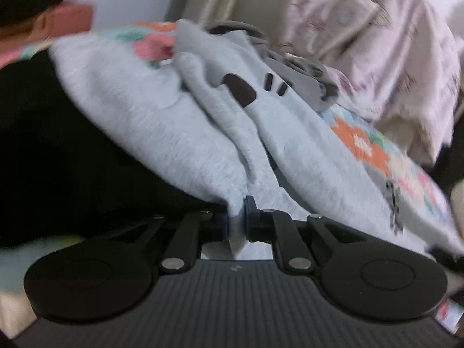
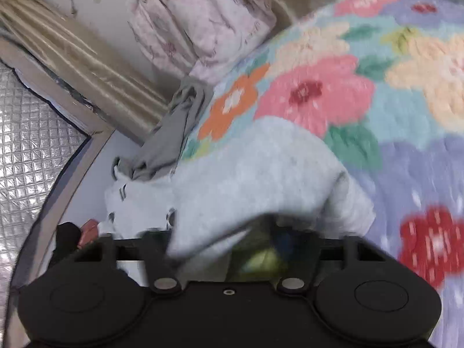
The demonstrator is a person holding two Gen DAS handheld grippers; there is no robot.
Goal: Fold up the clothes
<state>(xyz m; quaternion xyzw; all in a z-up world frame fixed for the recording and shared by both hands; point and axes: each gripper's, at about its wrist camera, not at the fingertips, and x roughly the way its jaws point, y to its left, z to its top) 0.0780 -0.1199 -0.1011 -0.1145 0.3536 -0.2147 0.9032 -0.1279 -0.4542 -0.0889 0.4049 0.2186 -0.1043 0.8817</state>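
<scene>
Here — both grippers (image 1: 237,220) (image 2: 246,249) low, on sweatshirt (image 1: 162,121).

A bed covered by a floral blanket (image 2: 391,92) fills the room's near side. A pale pink quilt (image 2: 200,23) is bunched against the plain white wall (image 2: 107,3). Beige pleated curtains (image 2: 87,66) hang beside silver quilted foil sheeting (image 2: 32,145).

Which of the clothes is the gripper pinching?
The light grey sweatshirt with dark patches. The left gripper pinches its edge. The darker grey garment and the pink patterned cloth lie farther back, untouched.
</scene>
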